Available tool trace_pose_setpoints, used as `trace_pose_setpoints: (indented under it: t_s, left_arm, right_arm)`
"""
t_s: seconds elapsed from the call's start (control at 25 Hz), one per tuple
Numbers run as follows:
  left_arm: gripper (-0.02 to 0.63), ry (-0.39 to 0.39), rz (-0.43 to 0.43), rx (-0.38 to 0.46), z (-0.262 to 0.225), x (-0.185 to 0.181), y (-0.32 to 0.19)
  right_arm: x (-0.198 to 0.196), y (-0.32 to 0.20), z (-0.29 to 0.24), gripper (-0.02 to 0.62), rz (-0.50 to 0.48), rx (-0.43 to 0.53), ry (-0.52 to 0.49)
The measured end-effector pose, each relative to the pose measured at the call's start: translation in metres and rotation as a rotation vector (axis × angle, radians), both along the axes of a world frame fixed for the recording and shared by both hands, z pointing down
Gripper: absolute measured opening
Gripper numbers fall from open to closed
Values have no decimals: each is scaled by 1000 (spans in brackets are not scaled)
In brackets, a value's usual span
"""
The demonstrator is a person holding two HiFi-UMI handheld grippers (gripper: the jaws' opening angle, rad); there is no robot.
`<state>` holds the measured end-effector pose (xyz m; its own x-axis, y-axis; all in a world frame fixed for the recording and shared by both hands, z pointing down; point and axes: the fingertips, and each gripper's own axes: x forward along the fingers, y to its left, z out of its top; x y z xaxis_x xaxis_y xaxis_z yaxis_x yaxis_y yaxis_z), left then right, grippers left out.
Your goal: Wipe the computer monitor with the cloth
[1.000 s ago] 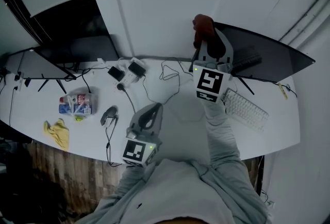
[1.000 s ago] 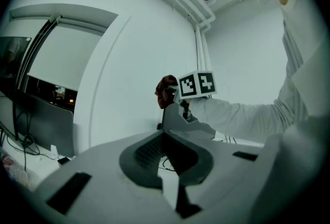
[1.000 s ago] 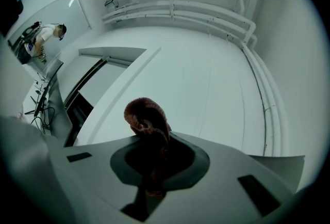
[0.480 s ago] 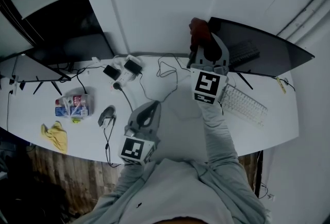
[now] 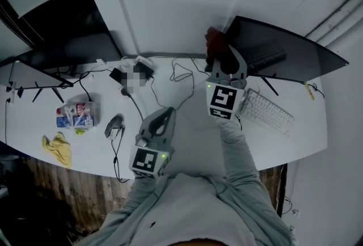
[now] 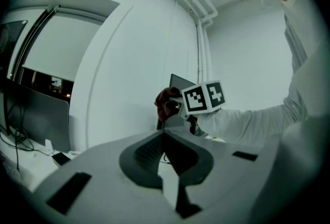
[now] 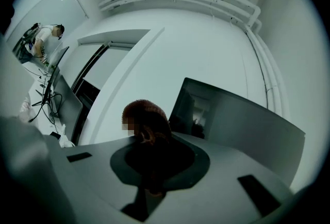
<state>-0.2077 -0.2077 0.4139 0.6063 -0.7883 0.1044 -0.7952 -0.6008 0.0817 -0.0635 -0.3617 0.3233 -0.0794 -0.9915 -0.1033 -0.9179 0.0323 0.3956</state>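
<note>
Your right gripper [image 5: 219, 59] has its jaws clamped on the dark red cloth [image 5: 214, 39], which bunches out beyond the tips toward 12 o'clock. The cloth sits at the left edge of the computer monitor [image 5: 283, 52]; whether it touches the screen cannot be told. In the head view the monitor stretches off toward 3 o'clock from the cloth, above the keyboard [image 5: 266, 113] on the white desk [image 5: 193, 140].

The right gripper view shows the grip best: the cloth [image 7: 147, 120] fills the gap between the jaws of the right gripper [image 7: 152, 163] and rises above them, with the dark screen [image 7: 242, 125] at 2 o'clock. It also shows a person [image 7: 44, 37] far off at 10 o'clock, whom the head view does not show.

Your left gripper [image 5: 165, 117] hangs over the desk at 7 o'clock from the right one. Its own view shows the jaws [image 6: 165, 138] brought together with nothing between them, and beyond them the cloth [image 6: 166, 101] side-on against the monitor's edge.
</note>
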Motion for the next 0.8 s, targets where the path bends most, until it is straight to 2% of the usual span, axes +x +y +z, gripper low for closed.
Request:
trace_pose_setpoints:
  t_s: [0.48,0.8]
  left_arm:
    - [20,20,14,-53,14,5,-15]
    - [20,-9,32,-42,27,-4,-21]
  right_arm:
    - [1,-8,74,40,18,-129,-13]
    - [3,-13,137,40,56,-280,-128]
